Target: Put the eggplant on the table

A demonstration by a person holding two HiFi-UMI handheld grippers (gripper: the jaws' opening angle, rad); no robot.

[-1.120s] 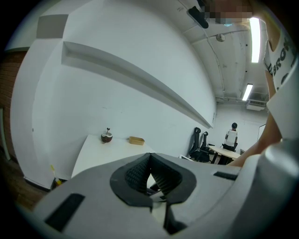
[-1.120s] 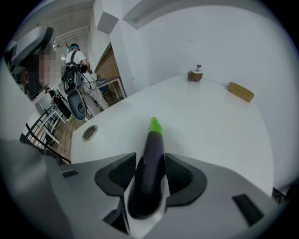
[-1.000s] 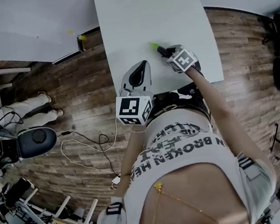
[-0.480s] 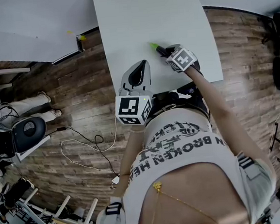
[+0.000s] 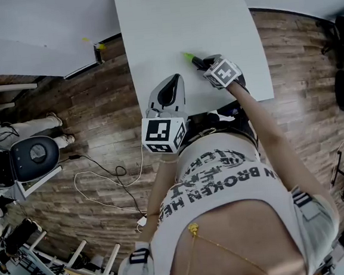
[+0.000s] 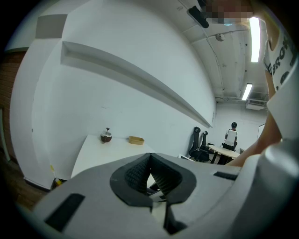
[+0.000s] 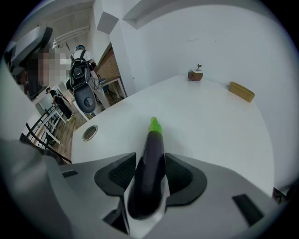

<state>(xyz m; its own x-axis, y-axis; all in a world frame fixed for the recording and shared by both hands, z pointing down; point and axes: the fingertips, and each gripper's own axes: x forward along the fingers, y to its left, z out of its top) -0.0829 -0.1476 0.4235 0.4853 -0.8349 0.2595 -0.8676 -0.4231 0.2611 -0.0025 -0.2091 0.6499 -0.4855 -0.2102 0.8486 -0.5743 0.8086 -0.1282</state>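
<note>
The right gripper (image 7: 150, 159) was observed closed on the eggplant (image 7: 152, 147), both pads (image 7: 122, 172) pressed against its dark purple body and the jaws held fairly wide by its girth. The eggplant was held along the jaws, with its green stem end projecting forward and down over the white table (image 7: 210, 121); contact between the stem end and the tabletop could not be determined. In the head view the eggplant (image 5: 193, 59) was seen over the near right part of the table (image 5: 174, 20), ahead of the right gripper (image 5: 206, 64). The left gripper (image 6: 149, 162) was recorded with its jaws brought together and nothing between them; it was held over the near table edge (image 5: 174, 83), beside the right gripper but apart from it. At the far end of the table a brown round object (image 7: 195, 73) and a tan tray (image 7: 241, 91) were noted, well apart from the eggplant. A round grommet (image 7: 89, 132) was set in the tabletop near its left edge. A cable (image 5: 113, 181) lay on the wooden floor (image 5: 98, 110).
</note>
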